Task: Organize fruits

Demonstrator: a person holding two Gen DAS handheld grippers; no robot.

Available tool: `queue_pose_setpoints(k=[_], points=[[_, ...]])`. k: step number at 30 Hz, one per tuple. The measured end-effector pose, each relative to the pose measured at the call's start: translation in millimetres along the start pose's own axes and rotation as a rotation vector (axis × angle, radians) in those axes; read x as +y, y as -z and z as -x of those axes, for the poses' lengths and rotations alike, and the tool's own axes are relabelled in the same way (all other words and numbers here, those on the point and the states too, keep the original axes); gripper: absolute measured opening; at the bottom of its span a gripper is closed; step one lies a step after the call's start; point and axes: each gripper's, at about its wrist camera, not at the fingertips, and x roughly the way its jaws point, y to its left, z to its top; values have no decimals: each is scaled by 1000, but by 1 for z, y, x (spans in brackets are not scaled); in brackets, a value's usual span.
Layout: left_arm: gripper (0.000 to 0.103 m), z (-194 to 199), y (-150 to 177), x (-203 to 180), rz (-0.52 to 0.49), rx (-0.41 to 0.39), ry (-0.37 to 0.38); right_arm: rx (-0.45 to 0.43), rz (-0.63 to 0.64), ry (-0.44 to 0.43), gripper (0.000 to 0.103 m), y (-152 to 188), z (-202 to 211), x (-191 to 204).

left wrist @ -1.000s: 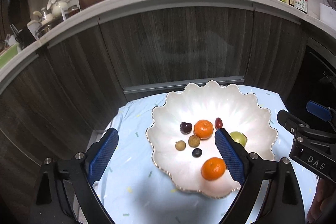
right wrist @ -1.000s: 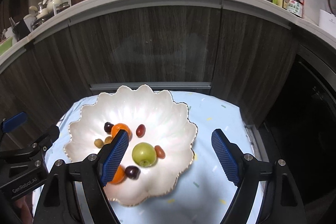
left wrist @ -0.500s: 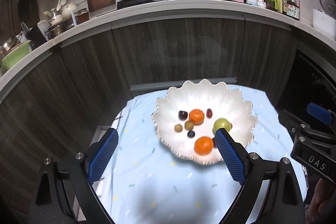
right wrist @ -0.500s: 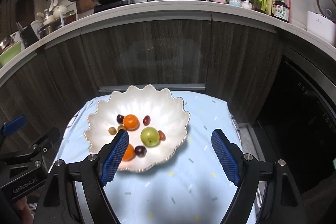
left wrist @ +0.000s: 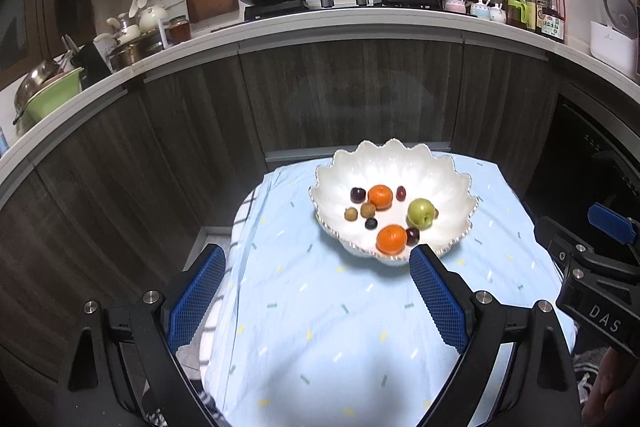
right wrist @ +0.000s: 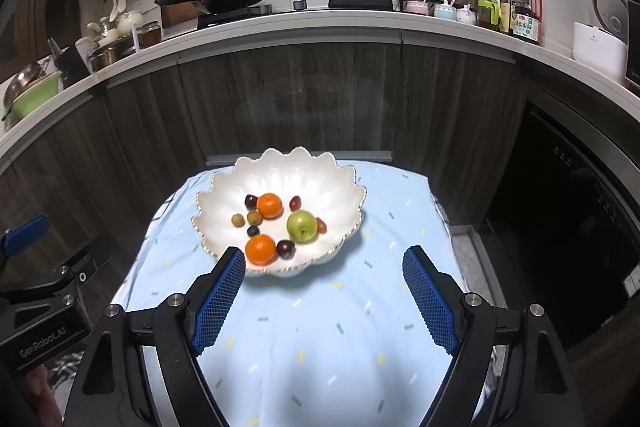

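From my left wrist view, the white scalloped bowl [left wrist: 394,183] now sits farther off and looks smaller than a second ago, with more of the blue cloth [left wrist: 320,327] on the desk showing before it. My left gripper [left wrist: 316,275] is spread wide and empty, just short of the bowl's near rim. From the right wrist view the bowl [right wrist: 280,175] has likewise receded; in it lie two oranges [right wrist: 269,205], a green apple [right wrist: 302,225] and small dark fruits. My right gripper [right wrist: 324,277] gapes empty, too.
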Motion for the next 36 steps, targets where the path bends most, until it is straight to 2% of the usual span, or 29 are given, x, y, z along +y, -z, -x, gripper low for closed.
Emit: queue_pose_setpoints(k=[6,9,23,36], points=[[94,19,21,0,20,20,12,28,-13,-9,82,20,20,-2],[98,27,28,-3,20,27,16,42,-22,-12,82,28,28,-4],[98,61,61,-3,19,43,15,51,-24,16,82,60,65,-11],[98,74,70,-1,24,41,0,56,-8,18,82,69,75,-12]])
